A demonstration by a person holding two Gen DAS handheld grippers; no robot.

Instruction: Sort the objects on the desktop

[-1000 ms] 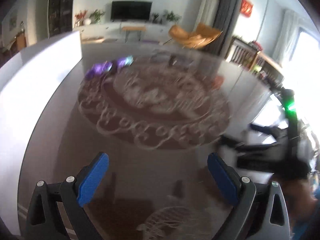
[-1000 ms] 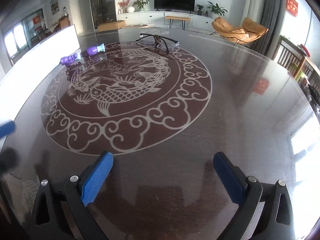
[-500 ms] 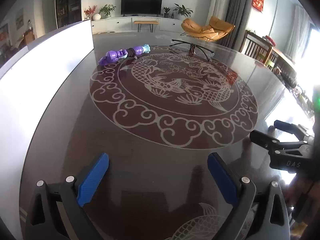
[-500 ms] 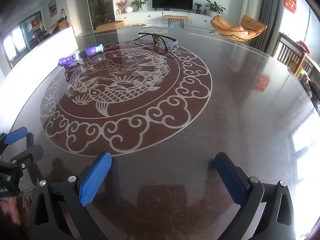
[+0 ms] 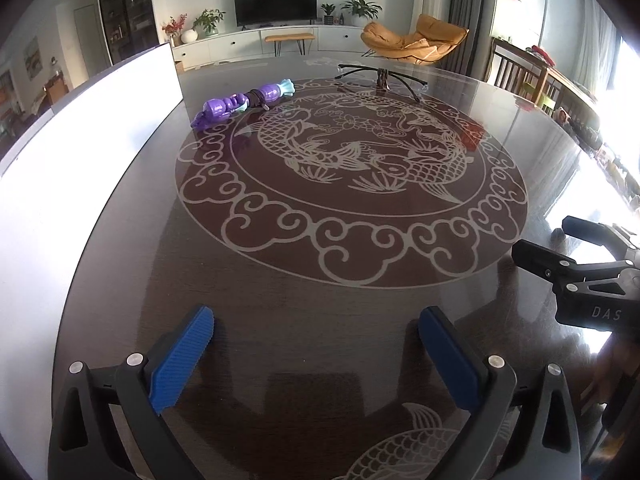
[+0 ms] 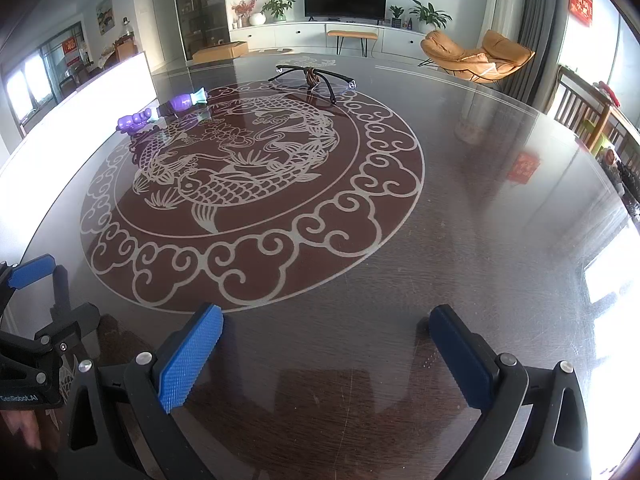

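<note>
Two hand-held grippers hovered low over the dark worktop (image 5: 320, 320), left hand-held gripper (image 5: 316, 352) and right hand-held gripper (image 6: 326, 354) both spread wide, gripping nothing. Purple toy (image 5: 244, 102) lay upper left of frame; black glasses (image 5: 380, 78) sat upper centre, well apart from both.
</note>
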